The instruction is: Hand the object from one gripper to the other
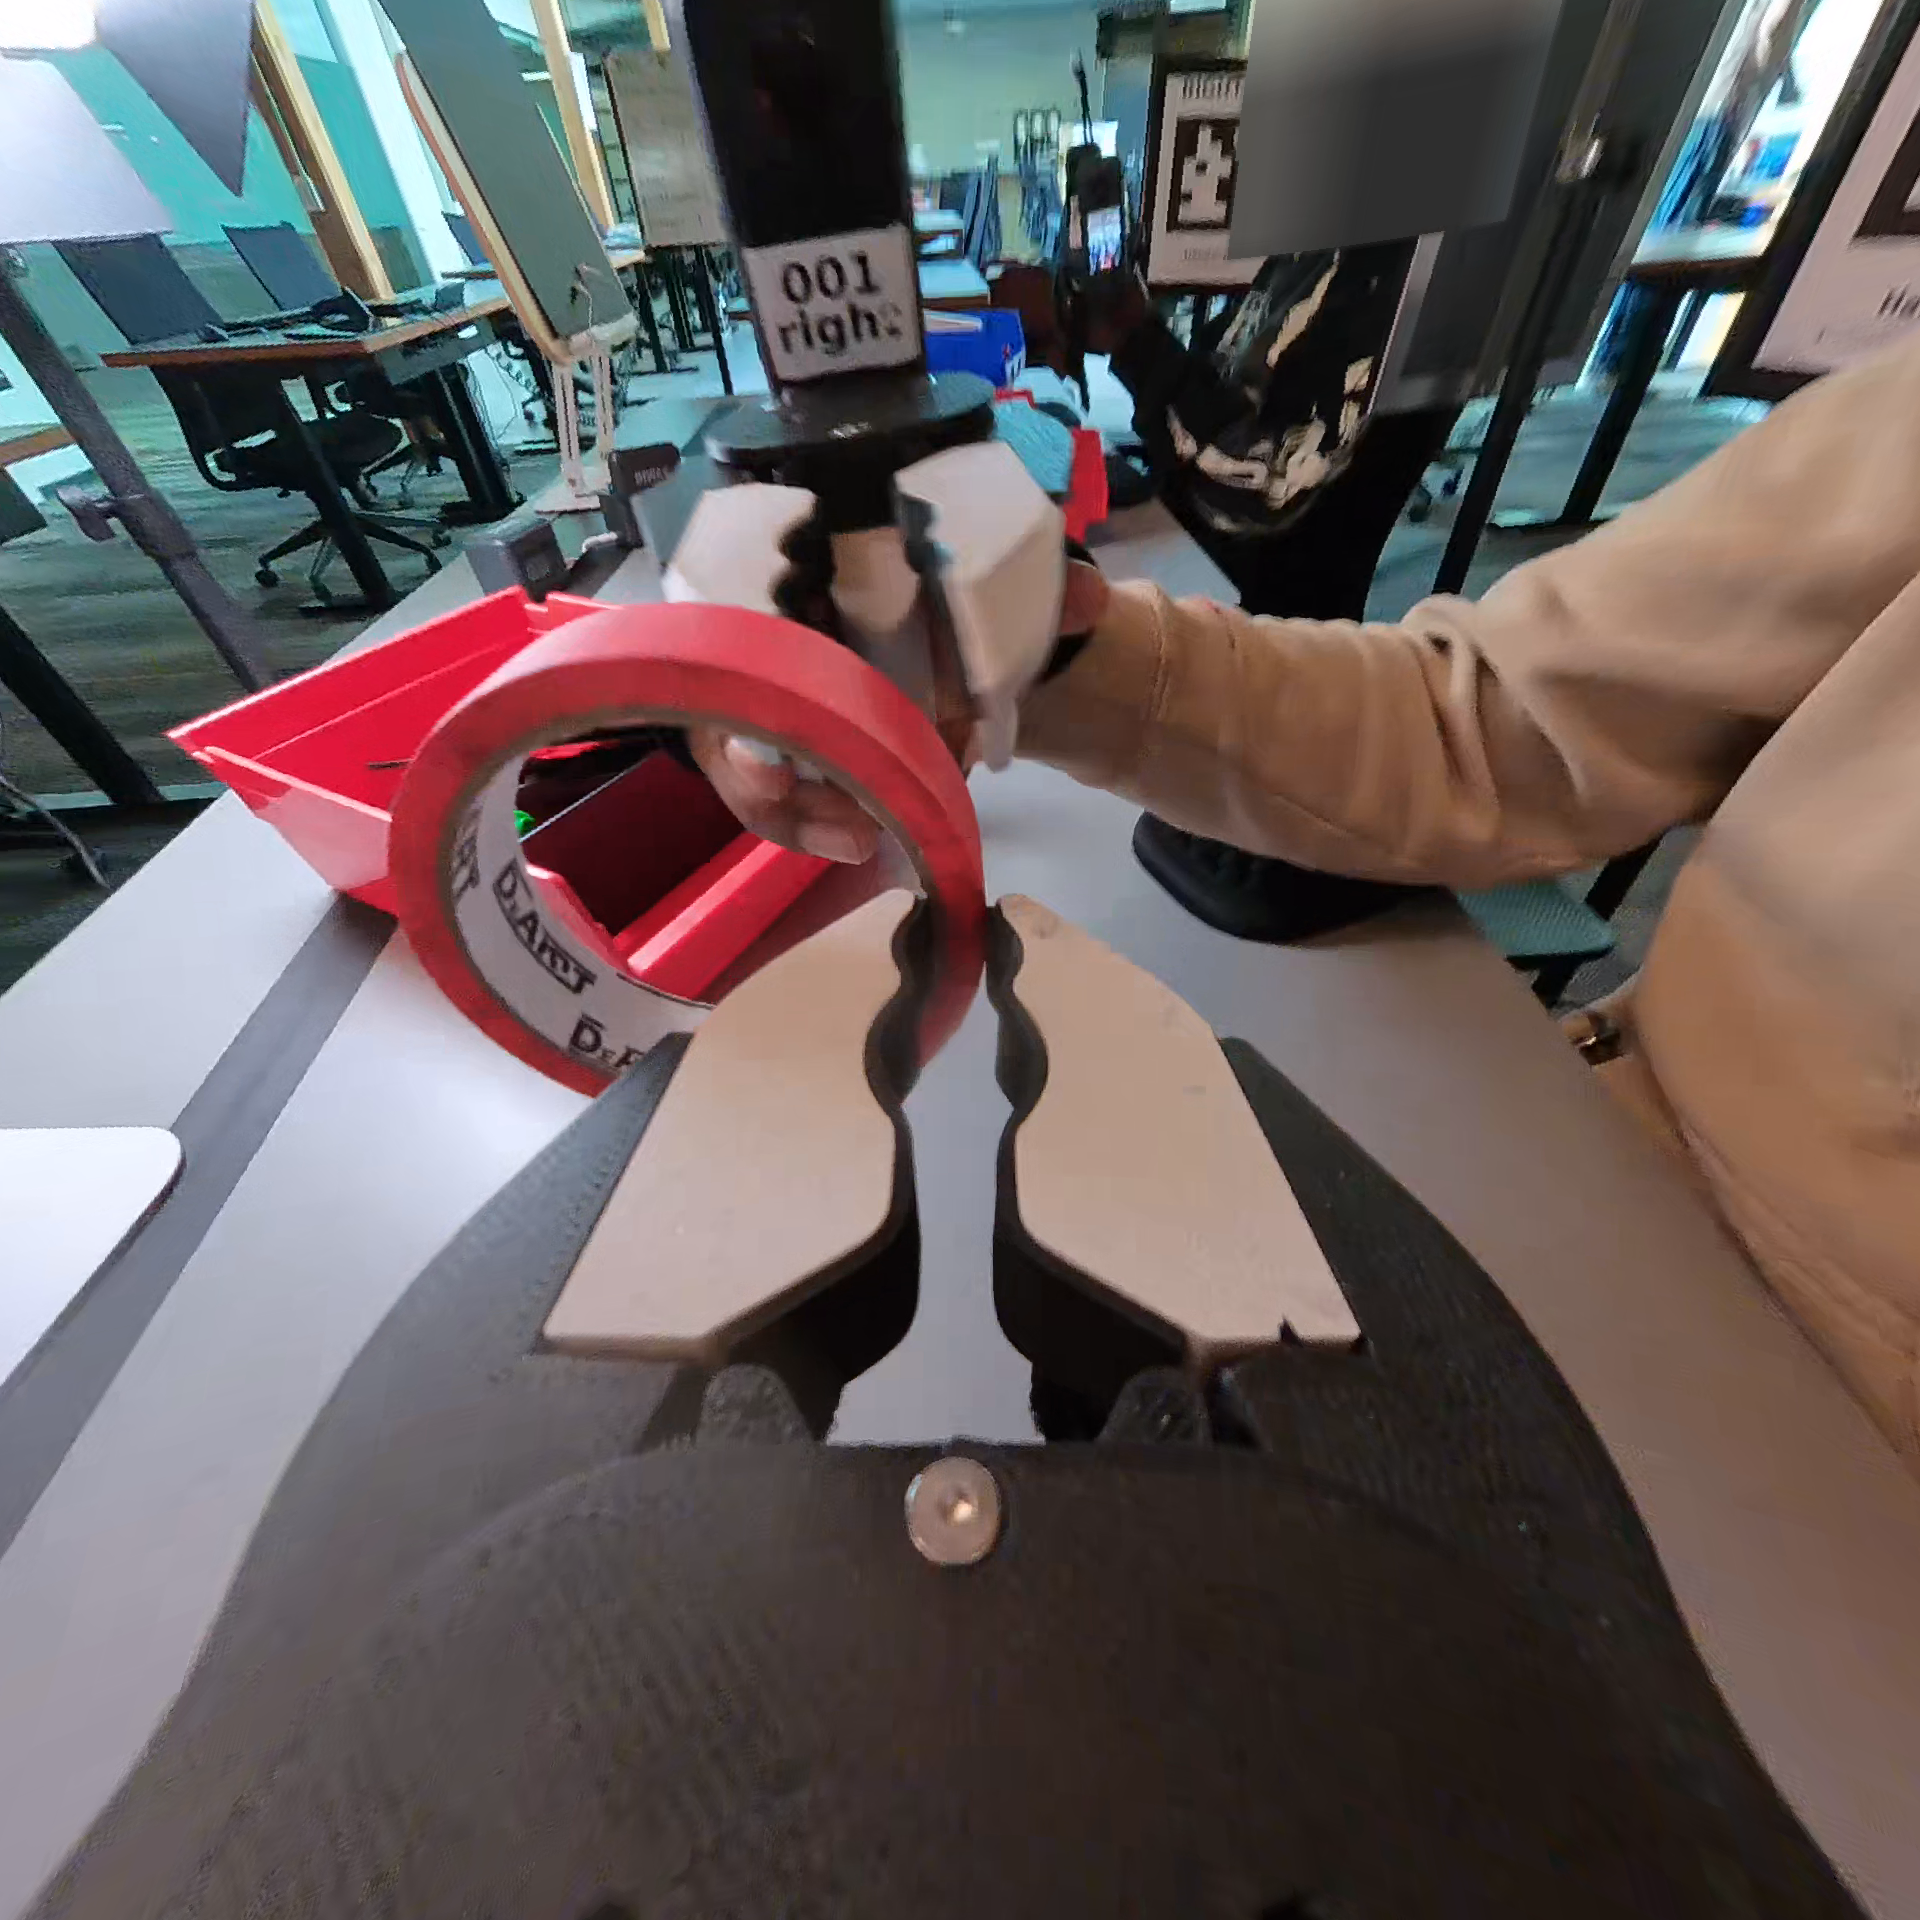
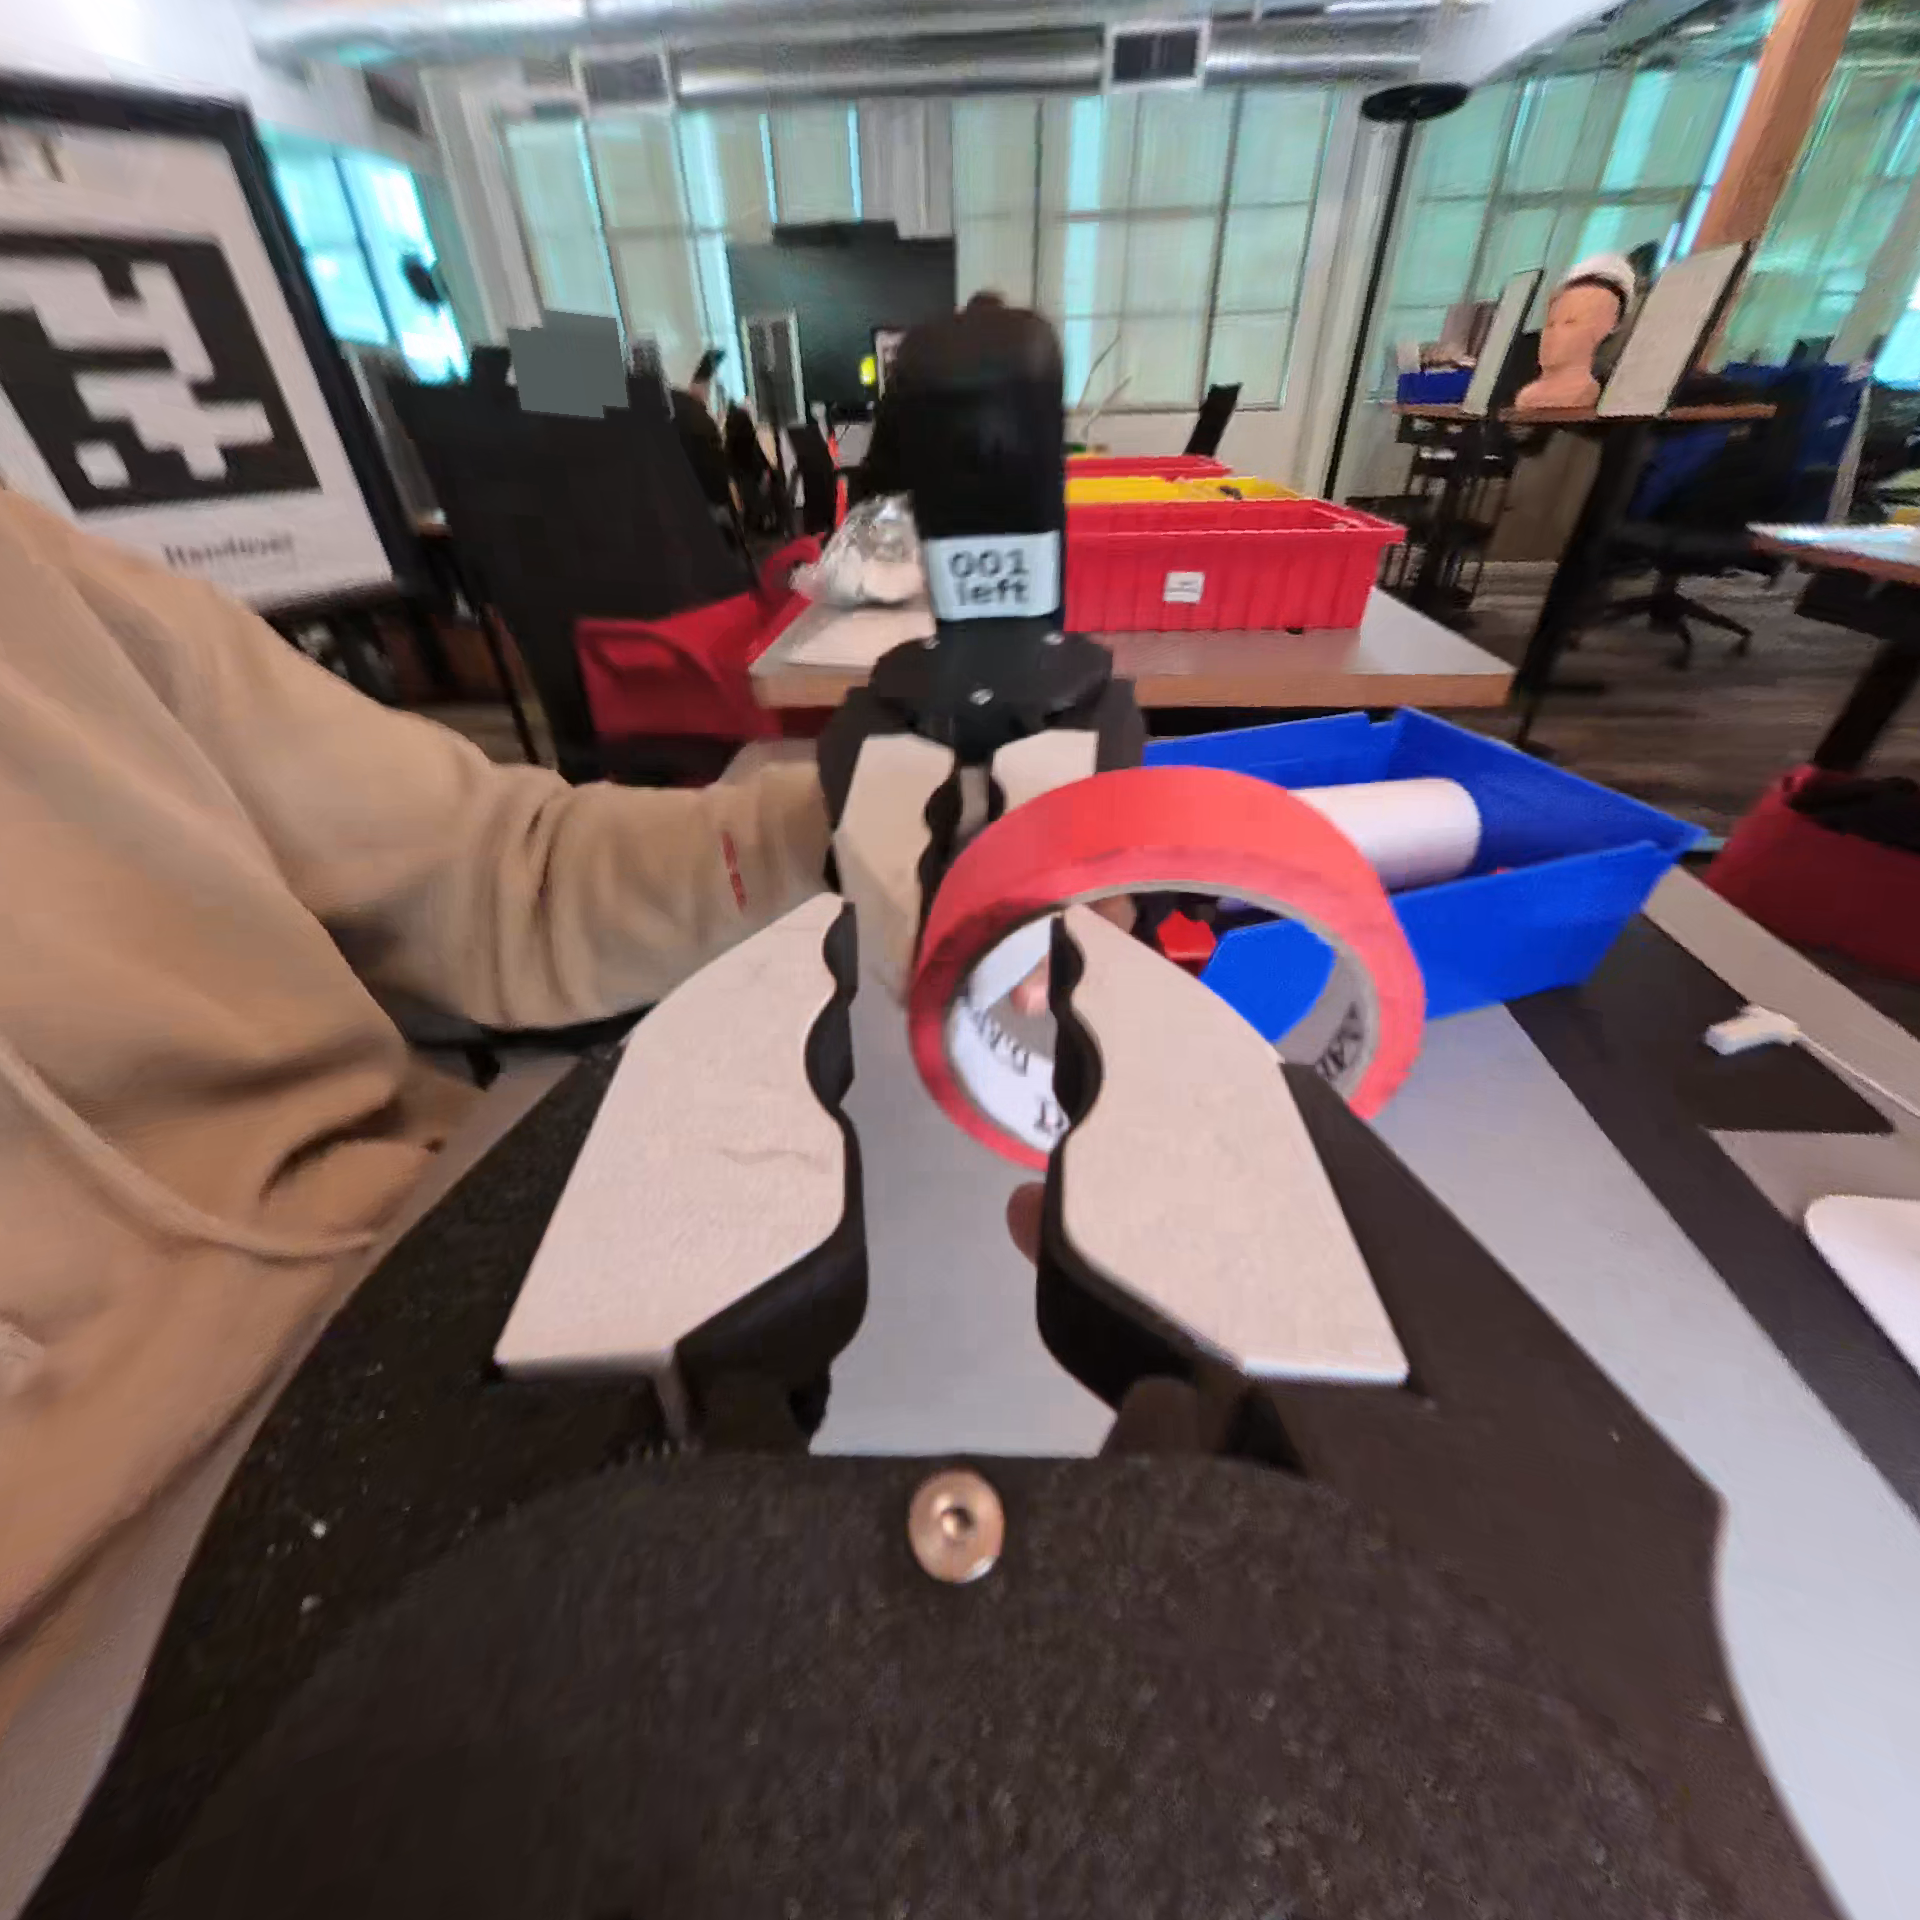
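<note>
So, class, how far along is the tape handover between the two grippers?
Done: the left gripper holds the red tape roll by its wall. In hand: the right gripper, open, straddles the roll's opposite wall. Left: the right closes, then the left releases.

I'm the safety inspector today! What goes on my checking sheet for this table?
surface: grey table with dark strips, tidy.
job's things: red tape roll, held in the air on its edge.
clutter: red bin; blue bin with a white roll inside; small white scrap.
grippers: left gripper pinches the tape's wall; right gripper is open, one finger inside the ring and one outside.
cables: nothing seen.
surroundings: office desks, chairs, a black-and-white marker board, a person's beige sleeve.
</note>
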A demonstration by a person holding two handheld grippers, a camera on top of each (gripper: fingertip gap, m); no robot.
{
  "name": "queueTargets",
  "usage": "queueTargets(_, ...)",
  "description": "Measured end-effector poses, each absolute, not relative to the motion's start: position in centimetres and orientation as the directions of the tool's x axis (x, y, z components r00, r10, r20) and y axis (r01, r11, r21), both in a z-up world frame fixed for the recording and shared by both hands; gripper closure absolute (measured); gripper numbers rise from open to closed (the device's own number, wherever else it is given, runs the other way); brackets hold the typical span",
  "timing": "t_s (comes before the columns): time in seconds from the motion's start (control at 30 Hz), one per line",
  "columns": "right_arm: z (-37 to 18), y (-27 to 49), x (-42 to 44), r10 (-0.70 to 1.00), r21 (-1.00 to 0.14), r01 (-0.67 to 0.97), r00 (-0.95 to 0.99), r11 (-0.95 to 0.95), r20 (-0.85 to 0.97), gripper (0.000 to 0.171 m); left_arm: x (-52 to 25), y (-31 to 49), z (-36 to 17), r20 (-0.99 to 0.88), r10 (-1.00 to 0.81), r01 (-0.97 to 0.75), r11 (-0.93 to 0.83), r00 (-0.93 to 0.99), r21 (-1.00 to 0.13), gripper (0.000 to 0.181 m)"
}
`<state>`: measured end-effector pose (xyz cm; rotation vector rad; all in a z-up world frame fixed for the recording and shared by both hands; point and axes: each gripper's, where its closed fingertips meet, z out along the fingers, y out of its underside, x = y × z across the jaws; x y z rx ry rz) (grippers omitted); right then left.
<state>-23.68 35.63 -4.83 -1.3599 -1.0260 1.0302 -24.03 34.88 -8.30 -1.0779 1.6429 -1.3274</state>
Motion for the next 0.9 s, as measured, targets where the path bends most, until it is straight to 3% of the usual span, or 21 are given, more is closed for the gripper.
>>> queueTargets(0.13,-5.8,36.8,-23.8,0.953,-0.995,0.062,0.299,-0.077,-0.055,0.153,-23.7,35.2,-9.8,-0.058,-0.937,-0.217,0.139,-0.343,-0.966,0.171)
queueTargets(0.27,-7.2,37.5,-24.2,0.897,-0.952,0.295,0.395,0.082,0.200,0.159,-24.2,37.5,-8.6,0.101,-0.957,-0.189,-0.050,-0.271,-0.981,0.153)
queueTargets(0.47,-10.5,41.1,-23.4,0.611,-0.592,0.791,0.393,0.156,0.687,0.160,-24.0,42.5,-7.7,0.308,-0.951,-0.112,-0.308,0.018,-0.945,0.143)
queueTargets(0.6,-11.9,42.6,-23.8,0.430,-0.300,0.938,0.202,0.172,0.880,0.160,-23.6,43.7,-9.2,0.334,-0.938,-0.130,-0.343,0.090,-0.930,0.151)
queueTargets(0.67,-12.1,43.1,-23.7,0.392,-0.246,0.955,0.167,0.163,0.905,0.159,-23.7,43.9,-9.3,0.315,-0.945,-0.133,-0.324,0.083,-0.937,0.151)
queueTargets(0.7,-11.9,42.9,-23.9,0.402,-0.284,0.942,0.194,0.177,0.895,0.160,-23.8,43.8,-9.0,0.314,-0.948,-0.113,-0.319,0.059,-0.941,0.151)
queueTargets(0.77,-10.6,42.2,-24.3,0.470,-0.464,0.861,0.327,0.209,0.820,0.162,-24.4,44.0,-7.8,0.319,-0.947,-0.046,-0.320,0.026,-0.946,0.152)
queueTargets(0.83,-7.8,40.8,-24.4,0.572,-0.687,0.690,0.476,0.229,0.668,0.154,-25.2,43.9,-7.1,0.263,-0.965,-0.020,-0.263,-0.007,-0.965,0.152)
queueTargets(0.9,-4.7,39.8,-23.0,0.619,-0.822,0.525,0.576,0.221,0.534,0.146,-25.7,43.2,-6.6,0.183,-0.982,-0.018,-0.183,-0.050,-0.983,0.152)
